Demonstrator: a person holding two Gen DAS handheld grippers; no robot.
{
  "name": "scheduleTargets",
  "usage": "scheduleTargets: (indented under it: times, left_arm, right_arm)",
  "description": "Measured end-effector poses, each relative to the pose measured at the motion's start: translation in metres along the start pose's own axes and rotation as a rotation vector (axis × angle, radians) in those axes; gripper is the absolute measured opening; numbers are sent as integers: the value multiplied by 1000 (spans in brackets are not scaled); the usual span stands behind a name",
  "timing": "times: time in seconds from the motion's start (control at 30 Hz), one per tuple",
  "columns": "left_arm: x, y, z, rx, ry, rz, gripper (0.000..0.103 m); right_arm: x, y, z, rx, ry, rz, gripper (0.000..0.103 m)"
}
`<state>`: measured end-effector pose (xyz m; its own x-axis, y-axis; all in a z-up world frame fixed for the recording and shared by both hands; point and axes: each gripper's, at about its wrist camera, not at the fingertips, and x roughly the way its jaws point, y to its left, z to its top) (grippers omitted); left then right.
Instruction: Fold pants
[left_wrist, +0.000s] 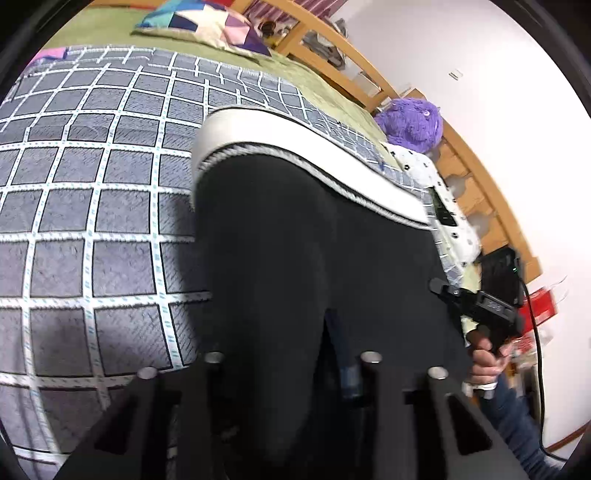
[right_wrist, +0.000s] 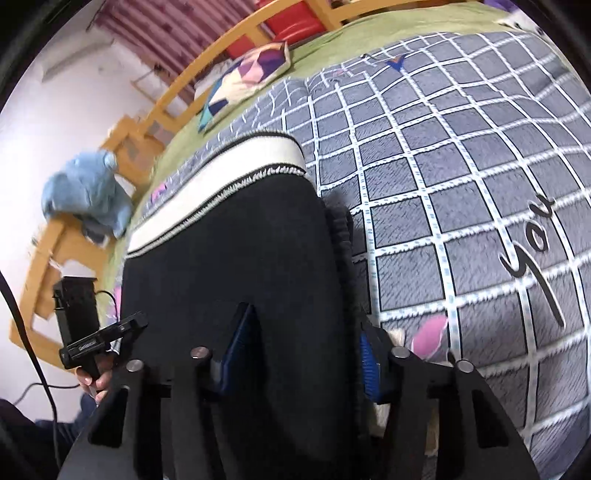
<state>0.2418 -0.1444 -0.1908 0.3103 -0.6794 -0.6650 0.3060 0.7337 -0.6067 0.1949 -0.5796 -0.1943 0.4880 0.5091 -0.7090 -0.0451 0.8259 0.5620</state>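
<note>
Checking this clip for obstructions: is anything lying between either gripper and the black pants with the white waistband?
Nothing visible does. The black pants with the white waistband lie on the grey checked blanket, and black fabric already sits between the fingers of the right gripper and the left gripper. The patchwork cushion lies well beyond.

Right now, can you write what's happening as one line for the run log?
step: fold pants | black pants: on checked blanket | left claw: pants between fingers | right claw: around pants edge

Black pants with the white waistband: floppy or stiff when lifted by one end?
Likely floppy: the pants drape softly over the checked blanket. The white waistband looks thicker, so it may hold shape better. Probably light and unlikely to slip on the textured blanket.
</note>
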Motion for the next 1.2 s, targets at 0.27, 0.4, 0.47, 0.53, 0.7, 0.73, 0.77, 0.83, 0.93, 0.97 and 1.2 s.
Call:
scheduleTargets:
  times: [0.27,0.4,0.47,0.53,0.7,0.73,0.77,0.83,0.93,0.97,1.2]
  left_arm:
    - [-117,-4,27,109,-103,58,23]
    - [-177,55,35,36,-136,165,23]
    - [-187,88,33,10,-115,231,25]
    - [-175,118,31,-30,-80,271,29]
    - [-147,141,20,-19,-58,384,55]
    - [-156,132,16,14,-89,436,55]
    - [-161,123,13,41,-106,478,55]
    - [-182,97,1,135,-153,569,55]
    - [-207,71,-18,185,-207,532,57]
    - [-212,63,-29,198,-210,476,57]
    - [-172,86,-118,175,-92,460,65]
  right_arm:
    - [-44,112,-9,25,-140,80,19]
    - [7,175,-20,-13,-82,184,18]
    - [39,195,-22,-35,-33,204,18]
    - [78,209,-25,-45,19,190,19]
    - [134,201,-24,-230,5,-4,26]
    - [133,194,-23,-198,13,-1,30]
    - [128,193,-21,-168,26,-13,31]
    - [109,204,-25,-204,8,-123,32]
    - [71,231,-35,-244,-89,-224,33]
    - [61,243,-44,-263,-117,-193,33]
    - [105,261,-103,-426,122,-231,33]
